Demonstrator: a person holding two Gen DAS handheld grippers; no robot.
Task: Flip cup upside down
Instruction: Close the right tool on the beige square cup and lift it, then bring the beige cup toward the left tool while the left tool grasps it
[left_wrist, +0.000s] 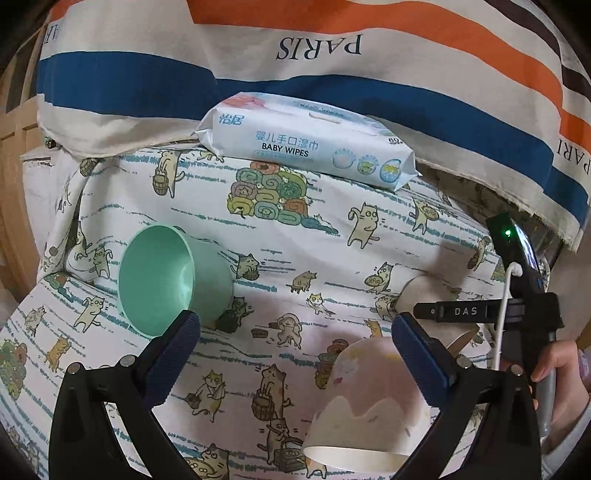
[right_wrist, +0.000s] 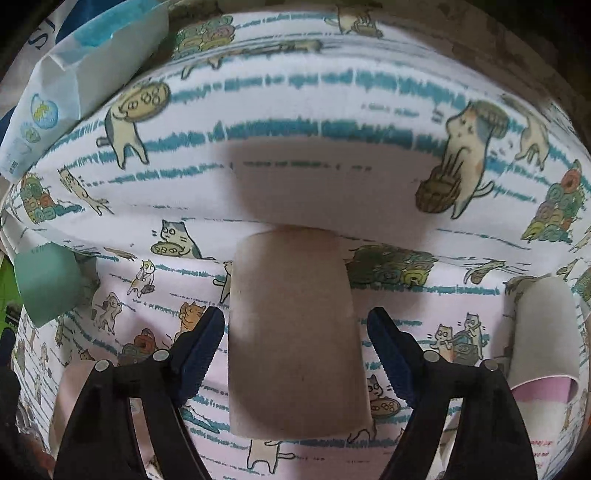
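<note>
In the right wrist view, the right gripper (right_wrist: 295, 332) has its blue-padded fingers (right_wrist: 201, 350) spread apart on either side of a brown paper cup (right_wrist: 291, 332) that lies on its side, its closed base pointing away. The fingers look just clear of the cup's walls, though contact cannot be ruled out. To its right lies a pale cup with a pink inside (right_wrist: 543, 339), also on its side.

In the left wrist view, the left gripper (left_wrist: 295, 343) is likewise open, holding nothing. Just inside its right finger, a patterned paper cup (left_wrist: 365, 410) stands mouth down, tilted, on the cloth (left_wrist: 295, 258). Past the left finger a mint green plastic cup (left_wrist: 170, 280) lies on its side, mouth towards the camera. At the right edge a hand (left_wrist: 557, 365) holds the other gripper's black handle, which has a white cable and a lit green light.

The surface is a white cloth printed with cartoon cats, baskets and teal streaks, slightly rumpled. At its far edge rests a pack of baby wipes (left_wrist: 306, 144). Behind it hangs a fabric (left_wrist: 295, 55) with orange, blue and dark stripes and the word PARIS. Wooden furniture (left_wrist: 14, 147) shows at the far left.
</note>
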